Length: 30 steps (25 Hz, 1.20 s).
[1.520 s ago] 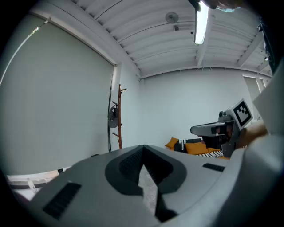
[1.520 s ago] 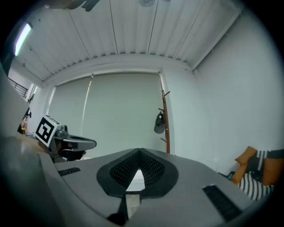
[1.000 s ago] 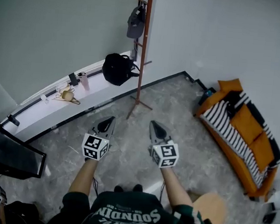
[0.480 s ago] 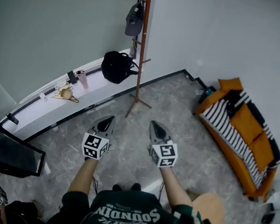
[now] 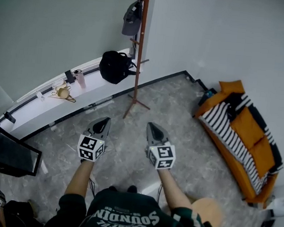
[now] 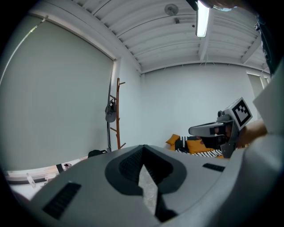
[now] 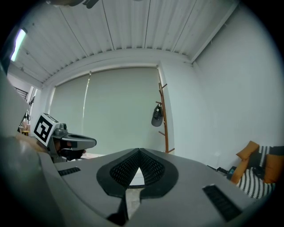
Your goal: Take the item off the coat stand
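Your left tongs (image 5: 100,126) and right tongs (image 5: 155,132) are both sitting clenched with nothing in them, riding side by side just ahead of your body. Over the last second they are drifting slightly toward 9 o'clock in the head view, and the whole room is sliding the same way. I judge you are still lining up rather than reaching. Bare floor (image 5: 130,134) is still lying between the tongs and the foot of the coat stand (image 5: 137,60) at 12 o'clock, so the grab is not yet beginning.

A black bag (image 5: 114,67) is sitting beside the pole at 11 o'clock. I cannot tell whether it is hanging or resting on the ledge. Farther up, the cap (image 5: 131,18) is hanging from a high peg, dark grey, soft and drooping.
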{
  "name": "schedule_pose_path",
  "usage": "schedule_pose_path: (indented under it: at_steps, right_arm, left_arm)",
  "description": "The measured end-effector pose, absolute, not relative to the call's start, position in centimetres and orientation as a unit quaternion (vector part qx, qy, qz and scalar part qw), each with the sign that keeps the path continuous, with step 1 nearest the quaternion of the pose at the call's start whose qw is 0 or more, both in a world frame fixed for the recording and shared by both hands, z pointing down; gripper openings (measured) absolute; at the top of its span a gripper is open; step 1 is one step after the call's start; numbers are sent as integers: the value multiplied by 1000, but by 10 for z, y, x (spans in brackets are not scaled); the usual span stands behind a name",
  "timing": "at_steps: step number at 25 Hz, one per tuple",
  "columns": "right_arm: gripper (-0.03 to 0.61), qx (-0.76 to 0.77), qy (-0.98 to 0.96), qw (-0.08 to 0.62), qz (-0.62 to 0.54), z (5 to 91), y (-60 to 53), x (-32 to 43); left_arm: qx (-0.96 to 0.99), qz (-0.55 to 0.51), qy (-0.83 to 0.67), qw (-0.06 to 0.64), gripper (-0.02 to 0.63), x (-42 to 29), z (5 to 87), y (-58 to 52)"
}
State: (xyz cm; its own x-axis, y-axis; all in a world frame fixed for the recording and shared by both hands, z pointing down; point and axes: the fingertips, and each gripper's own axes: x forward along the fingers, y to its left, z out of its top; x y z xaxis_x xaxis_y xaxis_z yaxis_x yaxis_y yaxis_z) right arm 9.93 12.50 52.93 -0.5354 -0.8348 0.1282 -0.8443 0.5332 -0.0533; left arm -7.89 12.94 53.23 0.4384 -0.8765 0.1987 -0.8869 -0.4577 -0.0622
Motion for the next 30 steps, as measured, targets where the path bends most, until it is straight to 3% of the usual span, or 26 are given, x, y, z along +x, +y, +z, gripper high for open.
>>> schedule_pose_path:
  at_steps: [13,30]
  right_arm:
    - [0,460,-885,50,52,538,83,99]
    - [0,471,-880,45,47,527,-120,53]
  left_arm:
    - [836,96,-539,32,0,-78,538,100]
    - [848,93,-521,28,0,-116,532,-104]
